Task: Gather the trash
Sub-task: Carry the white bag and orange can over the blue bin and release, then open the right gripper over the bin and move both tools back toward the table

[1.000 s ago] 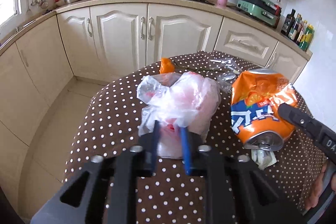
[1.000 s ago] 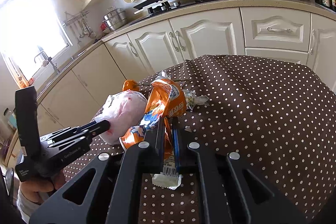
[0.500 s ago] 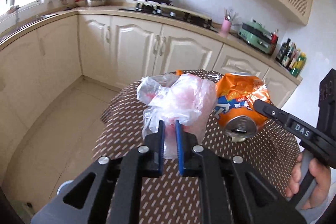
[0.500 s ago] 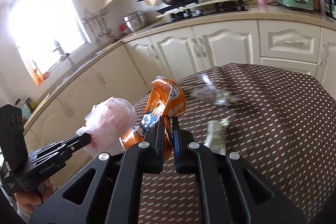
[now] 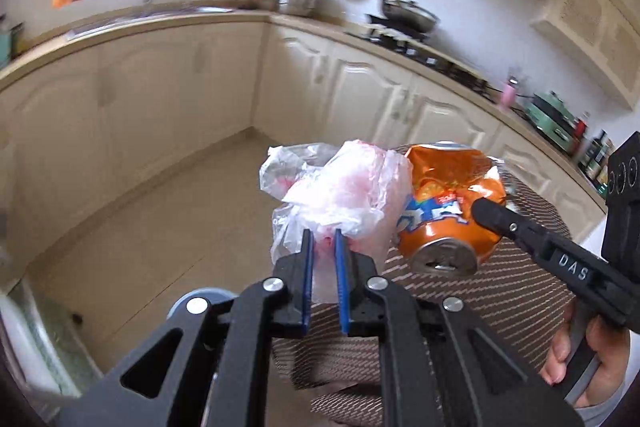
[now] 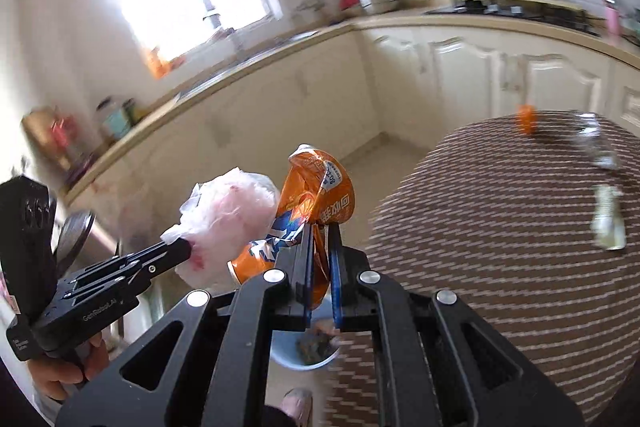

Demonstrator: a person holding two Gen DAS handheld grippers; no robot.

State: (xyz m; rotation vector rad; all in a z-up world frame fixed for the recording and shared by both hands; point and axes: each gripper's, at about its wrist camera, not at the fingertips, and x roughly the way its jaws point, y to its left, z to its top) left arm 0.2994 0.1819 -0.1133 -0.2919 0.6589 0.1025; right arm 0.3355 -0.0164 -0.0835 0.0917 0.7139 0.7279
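Left wrist view: a crumpled plastic bag [image 5: 340, 195] is pinched between the narrow jaws of the left gripper [image 5: 322, 267] and held in the air above the kitchen floor [image 5: 152, 223]. A crushed orange can [image 6: 316, 199] is clamped by the right gripper [image 6: 320, 267] just beside the bag (both off the table). A wrapper [image 6: 608, 223] is left lying on the dotted tablecloth [image 6: 500, 247]. A blue bin [image 6: 304, 351] is seen below the right gripper.

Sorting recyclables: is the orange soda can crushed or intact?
Crushed. The orange soda can has a crumpled, folded wall, flattened where the right hand-held gripper pinches it.
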